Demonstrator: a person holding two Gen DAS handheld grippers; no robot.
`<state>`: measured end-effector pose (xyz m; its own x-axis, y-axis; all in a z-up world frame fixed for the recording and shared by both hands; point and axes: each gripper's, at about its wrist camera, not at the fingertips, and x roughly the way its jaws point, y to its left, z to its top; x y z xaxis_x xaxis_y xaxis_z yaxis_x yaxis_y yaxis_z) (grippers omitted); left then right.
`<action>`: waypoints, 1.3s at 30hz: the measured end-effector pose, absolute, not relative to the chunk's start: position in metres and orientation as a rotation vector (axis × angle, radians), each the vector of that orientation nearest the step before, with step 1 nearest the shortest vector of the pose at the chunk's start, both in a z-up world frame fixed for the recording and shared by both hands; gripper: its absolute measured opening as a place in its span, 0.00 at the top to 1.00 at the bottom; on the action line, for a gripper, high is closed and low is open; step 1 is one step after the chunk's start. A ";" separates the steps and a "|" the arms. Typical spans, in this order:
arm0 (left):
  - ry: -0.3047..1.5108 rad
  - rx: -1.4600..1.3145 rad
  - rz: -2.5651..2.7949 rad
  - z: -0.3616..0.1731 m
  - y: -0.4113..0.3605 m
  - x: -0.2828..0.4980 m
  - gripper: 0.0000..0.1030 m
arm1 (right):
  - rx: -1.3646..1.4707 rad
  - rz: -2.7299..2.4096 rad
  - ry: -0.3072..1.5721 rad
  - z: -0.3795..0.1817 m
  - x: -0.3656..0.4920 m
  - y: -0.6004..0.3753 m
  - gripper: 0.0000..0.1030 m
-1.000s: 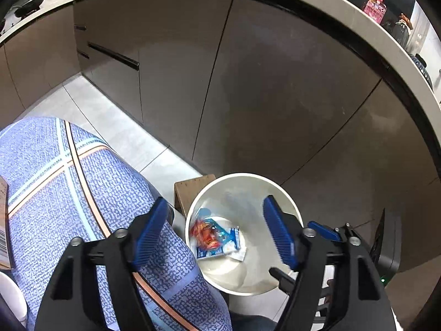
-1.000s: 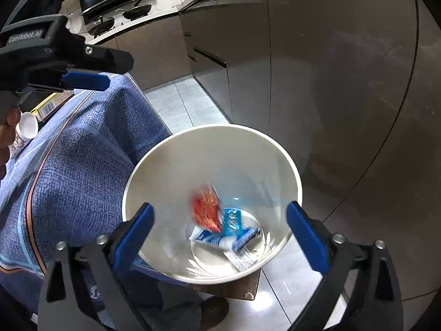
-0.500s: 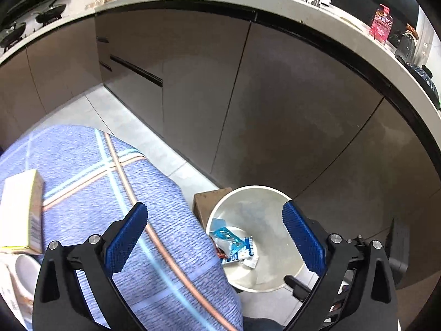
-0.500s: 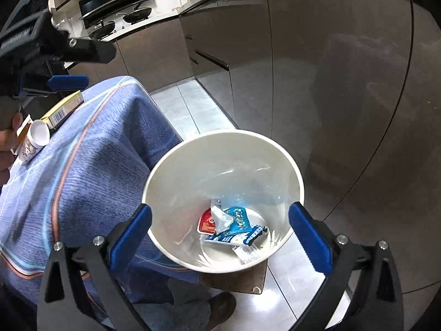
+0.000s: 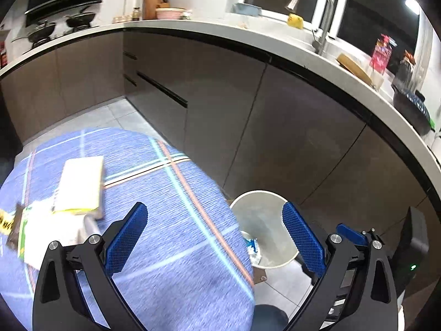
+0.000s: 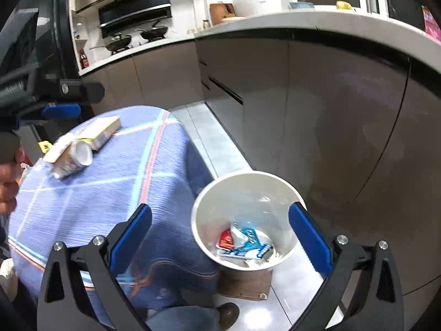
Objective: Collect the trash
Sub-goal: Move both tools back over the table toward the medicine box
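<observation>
Both hand-held grippers, left (image 5: 215, 230) and right (image 6: 220, 229), gape empty; wrappers (image 6: 242, 244) lie in the white bin (image 6: 209, 204) right of the blue-clothed counter (image 6: 110, 193).

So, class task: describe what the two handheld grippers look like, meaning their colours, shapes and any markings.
The left gripper and the right gripper look alike. Each has two black, angular fingers with triangular cut-outs and silver screws at the joints, and carries blue pads with a fine grid texture. In the right wrist view, the left gripper's black body bears white lettering, too blurred to read. No cables show.
</observation>
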<state>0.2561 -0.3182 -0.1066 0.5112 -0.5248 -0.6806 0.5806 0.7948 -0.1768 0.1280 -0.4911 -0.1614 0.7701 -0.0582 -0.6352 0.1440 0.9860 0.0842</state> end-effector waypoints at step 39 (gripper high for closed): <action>0.823 -0.200 -0.366 -0.131 -0.001 0.222 0.09 | -0.281 0.490 0.687 -0.124 0.251 -0.222 0.03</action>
